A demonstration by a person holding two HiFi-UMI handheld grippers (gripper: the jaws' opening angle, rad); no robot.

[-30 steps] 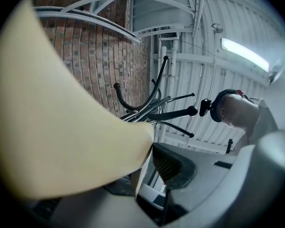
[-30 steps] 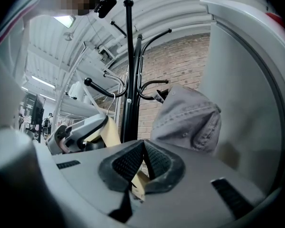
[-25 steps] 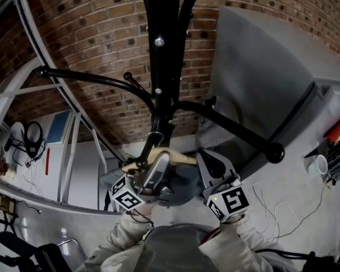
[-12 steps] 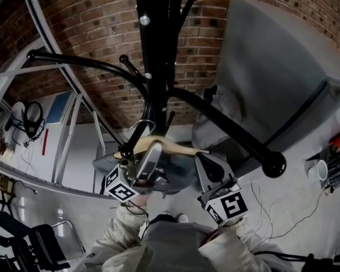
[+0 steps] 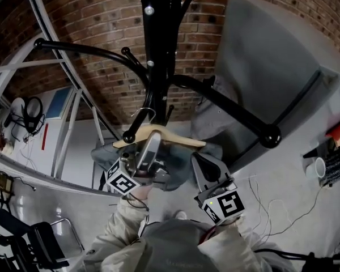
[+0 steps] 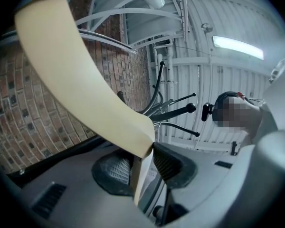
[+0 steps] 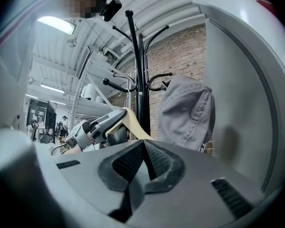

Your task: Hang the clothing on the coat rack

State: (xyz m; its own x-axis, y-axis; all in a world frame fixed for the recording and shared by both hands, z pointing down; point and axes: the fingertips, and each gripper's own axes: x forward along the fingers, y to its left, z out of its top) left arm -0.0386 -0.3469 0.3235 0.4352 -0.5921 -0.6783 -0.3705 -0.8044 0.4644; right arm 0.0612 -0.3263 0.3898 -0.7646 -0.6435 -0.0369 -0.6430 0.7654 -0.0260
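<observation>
The black coat rack (image 5: 157,50) rises in front of the brick wall. A wooden hanger (image 5: 158,139) carrying grey clothing (image 5: 178,166) hangs just below it. Its wire hook (image 5: 140,115) loops by a short rack peg (image 5: 128,136). My left gripper (image 5: 153,145) grips the hanger from below. In the left gripper view the hanger (image 6: 80,89) stands between the pads, which have just been opening slightly but still touch it. My right gripper (image 5: 201,164) is shut and empty, just right of the clothing. Another grey garment (image 7: 187,113) hangs on the rack (image 7: 141,80).
A long rack arm with a ball end (image 5: 270,136) juts toward me on the right. A tall grey panel (image 5: 260,55) stands behind it. White metal rails (image 5: 68,146) run along the left. A white cup (image 5: 319,166) and cables lie on the floor at right.
The hanger sits higher against the rack, closer under the short peg. My right gripper has dropped a little and drawn away from the hanger. The left gripper keeps its hold.
</observation>
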